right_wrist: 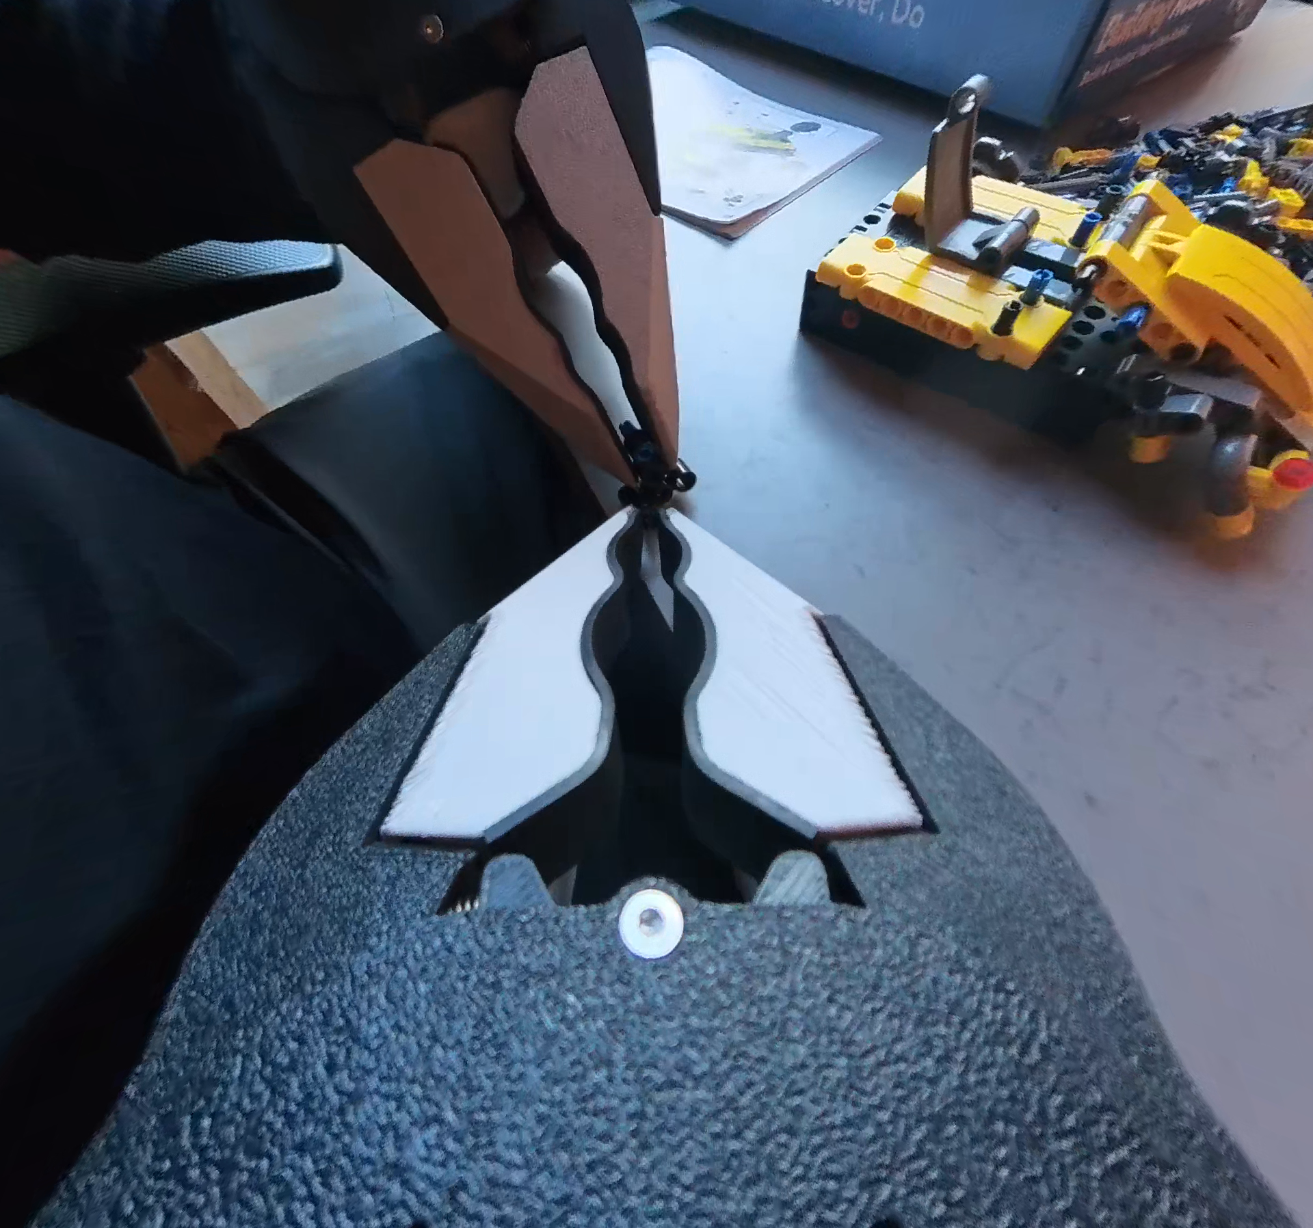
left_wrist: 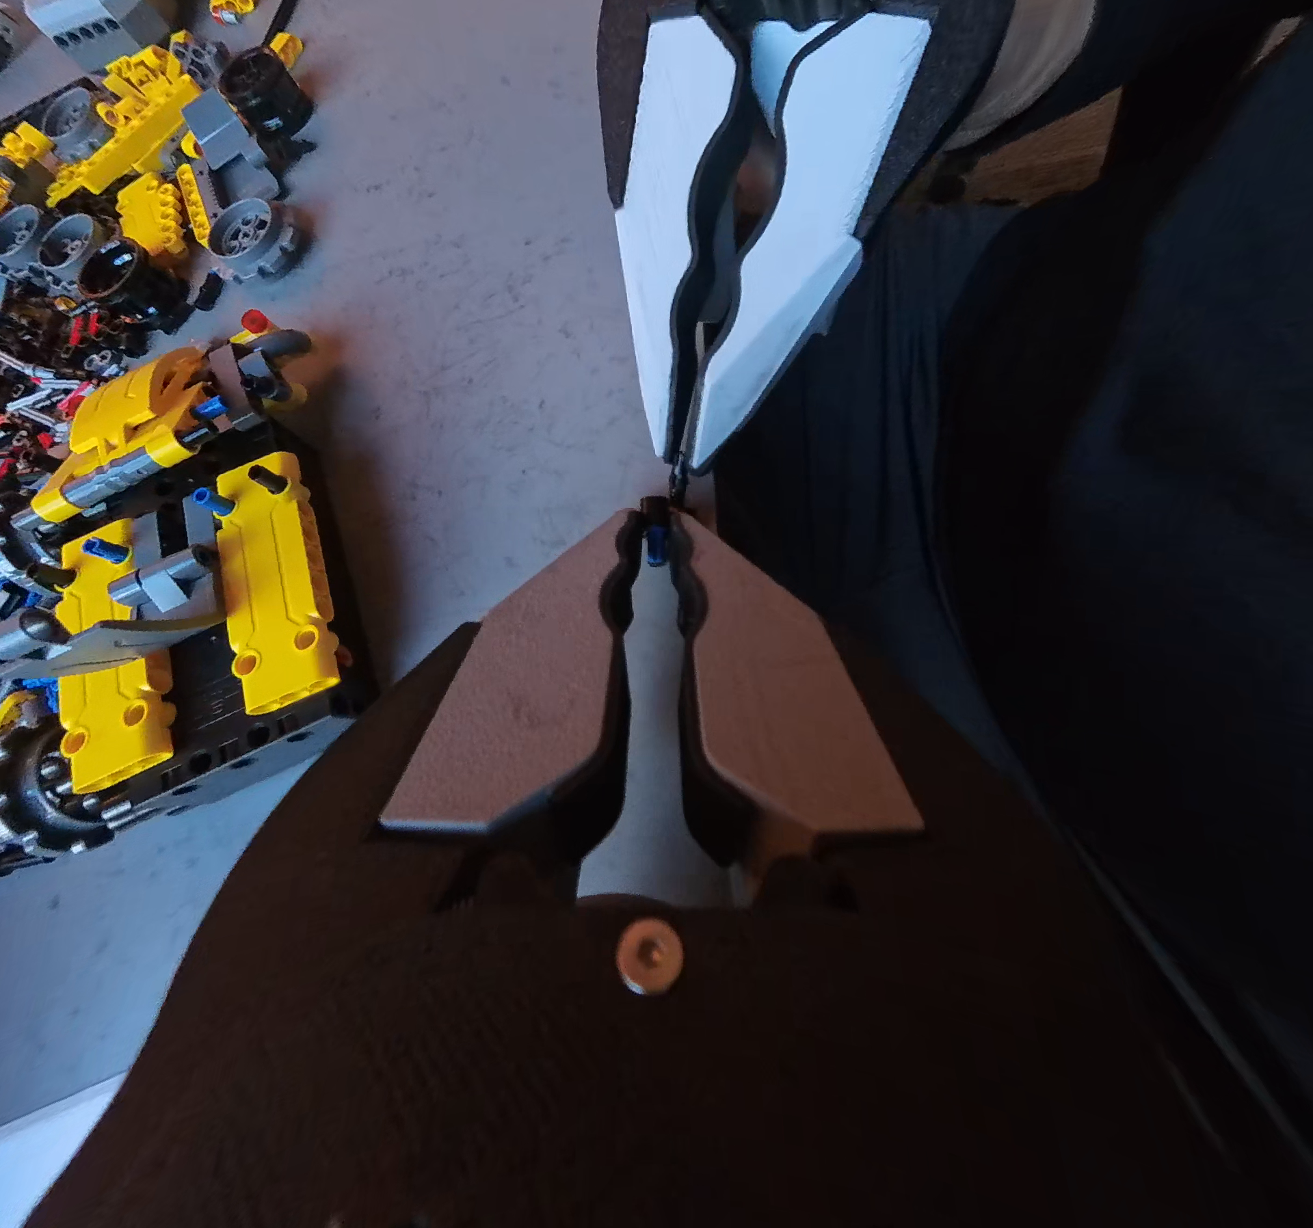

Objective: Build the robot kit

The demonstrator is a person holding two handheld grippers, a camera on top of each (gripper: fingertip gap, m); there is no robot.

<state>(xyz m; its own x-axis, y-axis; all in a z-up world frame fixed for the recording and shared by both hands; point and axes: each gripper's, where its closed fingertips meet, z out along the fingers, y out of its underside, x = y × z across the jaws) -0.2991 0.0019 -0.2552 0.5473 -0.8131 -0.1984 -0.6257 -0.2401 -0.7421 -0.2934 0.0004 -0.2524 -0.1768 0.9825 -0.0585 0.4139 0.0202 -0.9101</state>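
While both grippers meet tip to tip over the table (left_wrist: 462,270) edge, small parts are pinched between them.
Left of them sits the yellow model (left_wrist: 185,597); left gripper (left_wrist: 657,533) is closed on a blue pin (left_wrist: 655,544), long axis along the fingers, pointing at the right gripper (left_wrist: 682,466), closed on a black piece (right_wrist: 650,483). Whether they're joined is unclear.

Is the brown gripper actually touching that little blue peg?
Touching. The left wrist view shows the blue peg pinched between the tips of the left gripper, with no gap on either side.
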